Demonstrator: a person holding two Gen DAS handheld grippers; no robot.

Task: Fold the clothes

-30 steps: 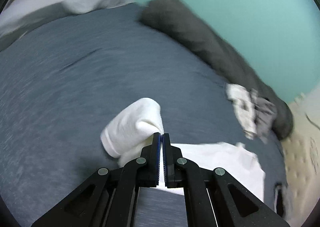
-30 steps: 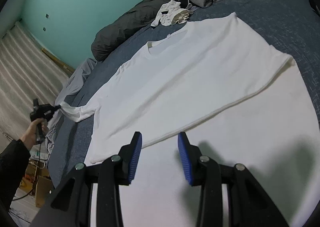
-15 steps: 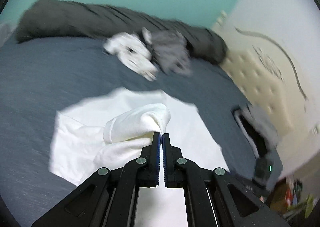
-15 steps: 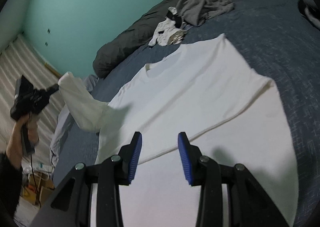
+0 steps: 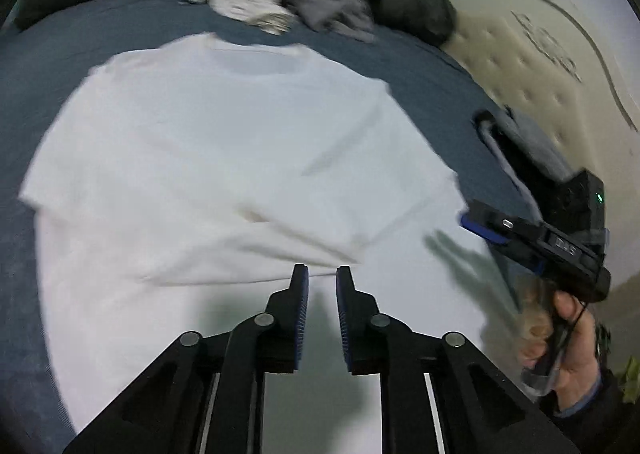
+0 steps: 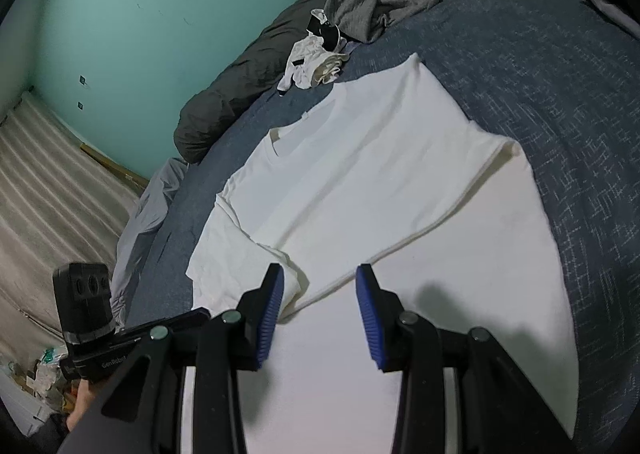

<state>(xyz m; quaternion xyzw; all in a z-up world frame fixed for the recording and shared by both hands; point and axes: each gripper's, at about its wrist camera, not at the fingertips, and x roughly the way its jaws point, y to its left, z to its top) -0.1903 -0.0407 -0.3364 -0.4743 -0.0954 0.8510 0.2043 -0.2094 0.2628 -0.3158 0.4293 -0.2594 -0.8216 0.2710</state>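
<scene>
A white T-shirt [image 5: 224, 141] lies flat on the blue bedspread [image 6: 540, 73], collar toward the far side. Both sleeves are folded inward onto its body; the left sleeve [image 6: 248, 254] lies slightly rumpled. My left gripper [image 5: 322, 272] hovers low over the shirt's middle. Its jaws are opening, with a narrow gap and no cloth between them; the sleeve's edge lies just past the tips. My right gripper [image 6: 320, 282] stands open over the shirt's lower half, nothing between its blue pads [image 6: 370, 294]. A hand [image 5: 568, 338] holds it at the right edge of the left wrist view.
A crumpled grey garment [image 6: 380, 1] and a white one [image 6: 312, 61] lie beyond the collar, against a rolled dark duvet [image 6: 224, 101]. Another dark and grey item [image 5: 520, 141] lies by the padded beige headboard [image 5: 540, 53]. A teal wall [image 6: 140, 13] rises behind the bed.
My left gripper swung the held sleeve from off the shirt's side across onto its body, came down lower, and its jaws parted off the cloth. The right gripper shifted only slightly.
</scene>
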